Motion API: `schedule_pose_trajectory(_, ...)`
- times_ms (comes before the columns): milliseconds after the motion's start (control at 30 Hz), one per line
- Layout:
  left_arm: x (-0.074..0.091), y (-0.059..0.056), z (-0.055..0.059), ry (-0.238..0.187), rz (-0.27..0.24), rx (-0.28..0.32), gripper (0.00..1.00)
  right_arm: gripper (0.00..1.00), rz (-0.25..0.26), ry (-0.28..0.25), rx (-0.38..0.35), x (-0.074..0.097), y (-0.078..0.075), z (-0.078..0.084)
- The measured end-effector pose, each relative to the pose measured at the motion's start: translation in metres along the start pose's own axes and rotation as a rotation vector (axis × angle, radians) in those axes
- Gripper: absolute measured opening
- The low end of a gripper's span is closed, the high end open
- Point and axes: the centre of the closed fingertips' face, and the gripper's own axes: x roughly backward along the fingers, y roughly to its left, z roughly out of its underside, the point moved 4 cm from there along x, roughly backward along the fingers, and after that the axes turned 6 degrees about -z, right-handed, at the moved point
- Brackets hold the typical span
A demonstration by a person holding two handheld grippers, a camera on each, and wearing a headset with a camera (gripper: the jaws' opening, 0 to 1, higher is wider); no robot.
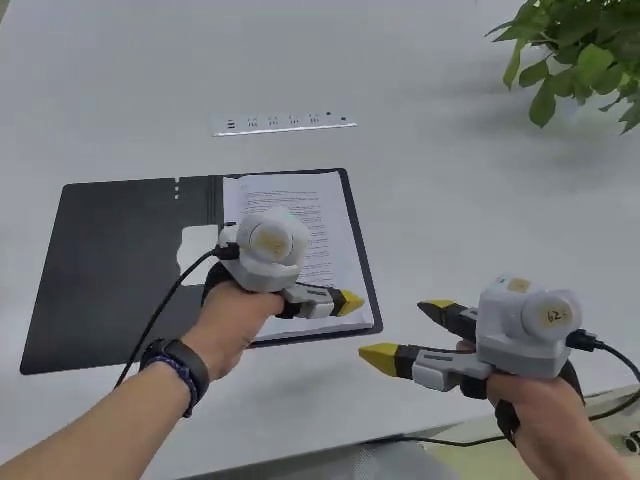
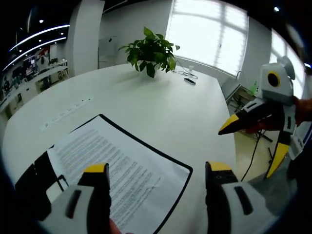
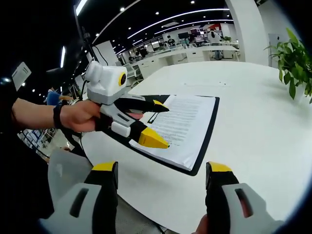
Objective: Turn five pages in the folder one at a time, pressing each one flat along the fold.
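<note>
Worktop (image 1: 470, 220) front edge, nearest: right claw (image 1: 407, 332) in the right hand (image 1: 535, 405), just above the white surface, off to the right of the folder (image 1: 110, 270) and apart from it. Jaws stand wide apart, yellow tips pointing left, nothing between them. Right gripper view shows the right claw (image 3: 162, 168) the same way, with a bare gap. Next in: left claw (image 1: 340, 298) in the left hand (image 1: 232, 320), dark wristband (image 1: 178, 362) on the wrist, black cable (image 1: 165, 300) running off its back. It sits over the lower right corner of the printed page (image 1: 300, 215), tip pointing right toward the outer edge. Jaws well spread here too, holding nothing: left gripper view has the left claw (image 2: 157, 169) over the page (image 2: 122, 165), and right gripper view has it side-on (image 3: 157, 123). Whether the lower tip touches the paper: cannot tell. The folder lies open and flat on the worktop, black. Its left cover is bare apart from a white patch (image 1: 200, 245) near the spine, and the printed page lies flat on top of the stack on the right half. Beyond it, socket strip (image 1: 283, 123) set flush in the surface. Farthest, top right: leafy green plant (image 1: 580, 50), well apart from the folder.
</note>
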Motion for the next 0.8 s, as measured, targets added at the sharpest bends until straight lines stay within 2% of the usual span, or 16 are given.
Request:
schedule_pose_trajectory(200, -0.018, -0.005, 0.011, 0.034, -0.019, 0.007, 0.81, 0.72, 0.007, -0.01, -0.016, 0.007, -0.008, 0.002)
schedule_pose_trajectory(300, -0.026, -0.003, 0.016, 0.052, -0.054, 0.007, 0.82, 0.72, 0.01, -0.009, -0.024, 0.01, -0.012, 0.005)
schedule_pose_trajectory(400, -0.034, -0.001, 0.022, 0.071, -0.089, 0.035, 0.83, 0.72, 0.012, -0.01, -0.037, 0.013, -0.015, 0.008)
schedule_pose_trajectory(567, -0.041, -0.001, 0.03, 0.096, -0.122, 0.038, 0.83, 0.72, 0.015, -0.01, -0.045, 0.017, -0.019, 0.011)
schedule_pose_trajectory(667, -0.044, -0.001, 0.037, 0.118, -0.153, 0.017, 0.84, 0.72, 0.016, -0.009, -0.051, 0.019, -0.022, 0.012)
schedule_pose_trajectory(767, -0.045, 0.003, 0.043, 0.142, -0.211, -0.025, 0.84, 0.71, 0.015, -0.011, -0.057, 0.02, -0.024, 0.013)
schedule_pose_trajectory(800, -0.046, 0.001, 0.043, 0.135, -0.206, -0.022, 0.84, 0.71, 0.014, -0.009, -0.059, 0.02, -0.025, 0.014)
